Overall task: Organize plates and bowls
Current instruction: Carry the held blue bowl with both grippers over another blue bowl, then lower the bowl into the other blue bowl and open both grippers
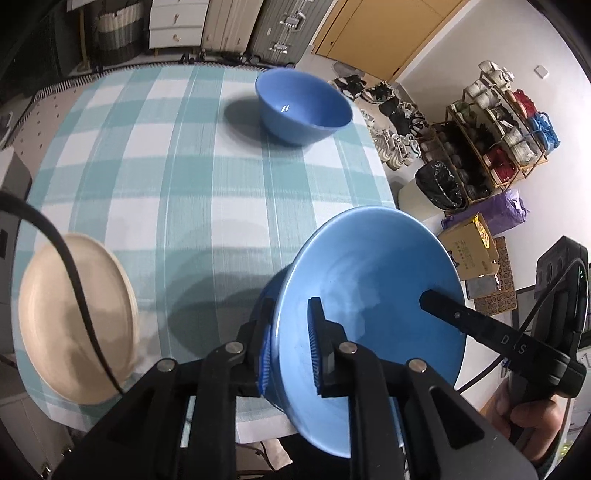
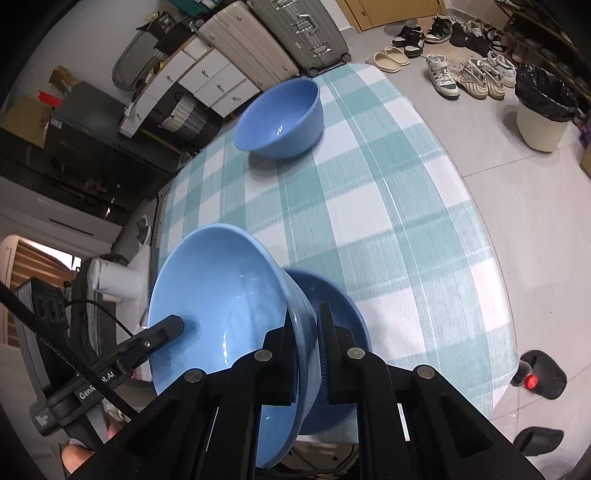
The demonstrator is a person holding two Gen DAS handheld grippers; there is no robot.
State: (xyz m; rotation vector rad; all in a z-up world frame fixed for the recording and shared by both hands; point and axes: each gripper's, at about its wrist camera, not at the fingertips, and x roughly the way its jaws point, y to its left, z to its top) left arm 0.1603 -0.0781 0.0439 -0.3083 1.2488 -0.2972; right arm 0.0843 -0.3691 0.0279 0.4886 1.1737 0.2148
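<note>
Bowl [image 1: 369, 295] is up off the desk [image 1: 184, 166] at the 5 o'clock edge, tilted. The left hand-held gripper [image 1: 291, 312] is clamped on one side of the rim and the right hand-held gripper [image 2: 304, 321] on the other. A darker blue dish [image 2: 343, 317] sits just behind it; can't tell if they touch.

Progress-wise I'd say early. The second bowl [image 1: 303, 107] sits alone at 12 o'clock, the cream plate [image 1: 74, 321] is at 8 o'clock, well apart, and nothing looks stacked.

The desk has a teal-and-white check cloth. Around the room: suitcases [image 1: 280, 29] at 12, a shoe rack [image 1: 498, 129] at 2, and shoes [image 2: 461, 74] and a bin [image 2: 543, 110] on the tiled floor.
</note>
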